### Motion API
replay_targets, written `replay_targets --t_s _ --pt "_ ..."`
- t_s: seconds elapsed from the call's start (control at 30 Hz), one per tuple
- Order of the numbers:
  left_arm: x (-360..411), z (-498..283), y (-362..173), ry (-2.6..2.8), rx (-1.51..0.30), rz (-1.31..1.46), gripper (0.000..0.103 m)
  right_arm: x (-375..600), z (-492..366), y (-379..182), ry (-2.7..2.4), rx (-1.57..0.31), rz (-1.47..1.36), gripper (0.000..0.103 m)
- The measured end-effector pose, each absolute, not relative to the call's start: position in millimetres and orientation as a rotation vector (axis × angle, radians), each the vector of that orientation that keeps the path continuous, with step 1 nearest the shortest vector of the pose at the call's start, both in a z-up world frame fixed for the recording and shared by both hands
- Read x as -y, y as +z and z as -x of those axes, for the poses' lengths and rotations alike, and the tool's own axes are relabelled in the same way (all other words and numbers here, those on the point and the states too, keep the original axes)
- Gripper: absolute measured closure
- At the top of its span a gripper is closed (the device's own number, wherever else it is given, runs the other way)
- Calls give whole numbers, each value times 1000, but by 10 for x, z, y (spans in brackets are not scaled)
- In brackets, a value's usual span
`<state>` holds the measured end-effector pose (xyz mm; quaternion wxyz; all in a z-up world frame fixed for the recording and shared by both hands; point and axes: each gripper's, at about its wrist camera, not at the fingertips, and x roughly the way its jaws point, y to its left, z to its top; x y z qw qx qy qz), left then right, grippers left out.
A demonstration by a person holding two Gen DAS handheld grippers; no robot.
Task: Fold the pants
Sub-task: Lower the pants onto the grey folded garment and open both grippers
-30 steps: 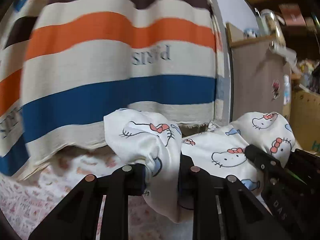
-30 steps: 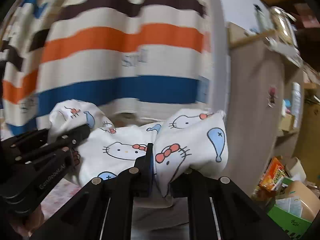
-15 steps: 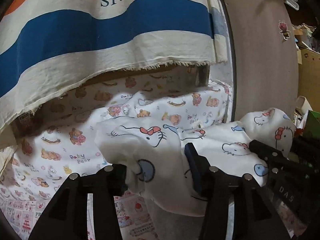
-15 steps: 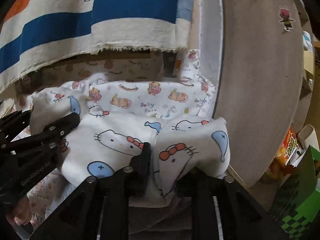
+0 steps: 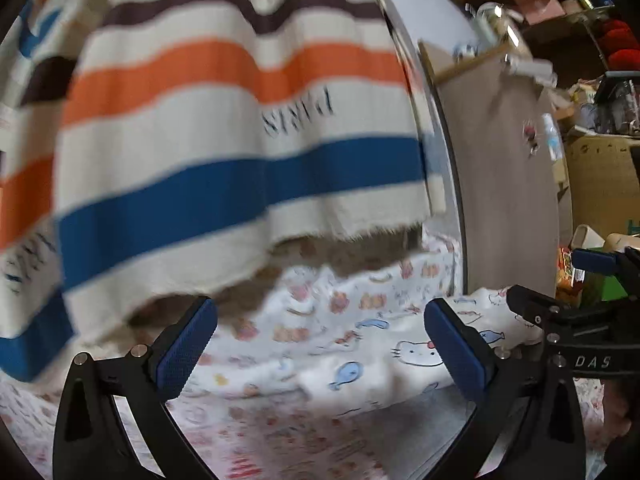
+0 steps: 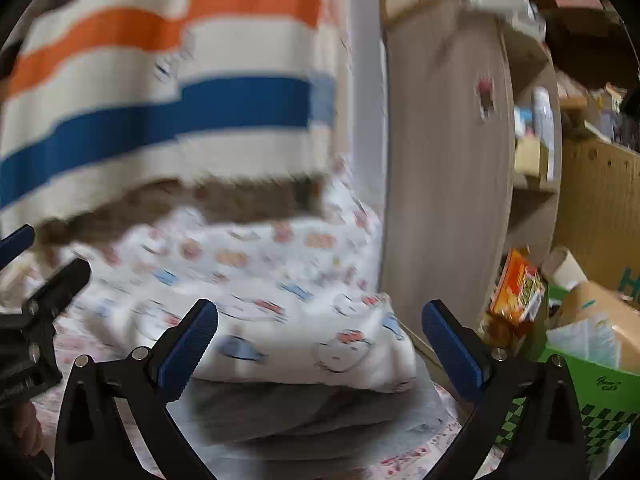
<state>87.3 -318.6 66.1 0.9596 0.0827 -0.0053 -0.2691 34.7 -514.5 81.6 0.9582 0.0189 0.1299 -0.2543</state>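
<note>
Between your two claws lie the white cat-print pants [image 6: 304, 344], folded on a grey cloth [image 6: 312, 412] (blurred). Your left claw [image 5: 320, 344] and right claw [image 6: 320, 344] have both just been opening and now stand wide, gripping nothing, near the striped blanket [image 5: 224, 136].

Cluttered home: striped blanket [image 5: 240, 128], crowded shelves [image 6: 536, 140], cardboard boxes [image 6: 600, 208].

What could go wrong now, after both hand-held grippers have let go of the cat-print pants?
1. The pants lie puffy on the grey layer, so the fold may spring open.
2. They lie at the bed edge beside the wooden panel and may slip off.
3. The open left hand-held gripper and right hand-held gripper may snag the cloth.
</note>
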Motion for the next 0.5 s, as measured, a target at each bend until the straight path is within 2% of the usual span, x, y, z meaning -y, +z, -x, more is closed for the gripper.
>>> replay_targets --t_s 0.23,0.5 --pt "2444 -702 639 -514 -29 -47 0 4621 -220 964 -417 -226 -91 0" --pt "1976 -567 441 -490 -19 -106 0 4243 -241 637 -384 -234 -83 0"
